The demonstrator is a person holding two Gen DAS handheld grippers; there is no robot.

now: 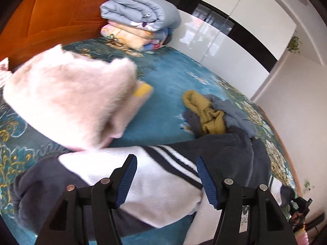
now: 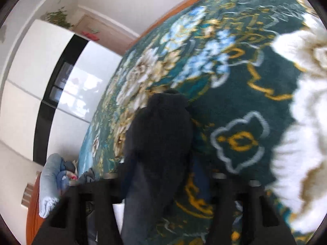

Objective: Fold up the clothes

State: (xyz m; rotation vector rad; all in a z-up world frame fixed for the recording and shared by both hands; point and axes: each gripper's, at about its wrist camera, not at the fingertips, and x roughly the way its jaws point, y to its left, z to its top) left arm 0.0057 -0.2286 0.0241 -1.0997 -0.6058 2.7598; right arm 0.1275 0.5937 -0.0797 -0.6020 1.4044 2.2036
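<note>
- Left wrist view: folded quilts [image 1: 139,16] stacked at bed's far edge vs wooden headboard [image 1: 51,20]; mustard knit [image 1: 206,114] bunched w/ grey cloth [image 1: 235,114] toward right edge of blanket [image 1: 163,94].
- Pink fluffy garment [image 1: 69,100] fills left, motion-blurred, partly hiding blanket.
- Left gripper [image 1: 166,180] low over navy/white jacket [image 1: 163,185] at near edge; jaws spread wide, ribbed blue pads [image 1: 126,181] clear of cloth.
- Jacket: white panel, navy sleeve w/ white stripes, soft fleece look.
- Right wrist view: right gripper [image 2: 161,183] tips hidden behind dark cloth [image 2: 159,143] draped up between fingers; can't tell if pinched.
- Blanket [image 2: 235,106] plush, teal w/ gold/white florals; white wardrobe [image 2: 40,81] at left.
</note>
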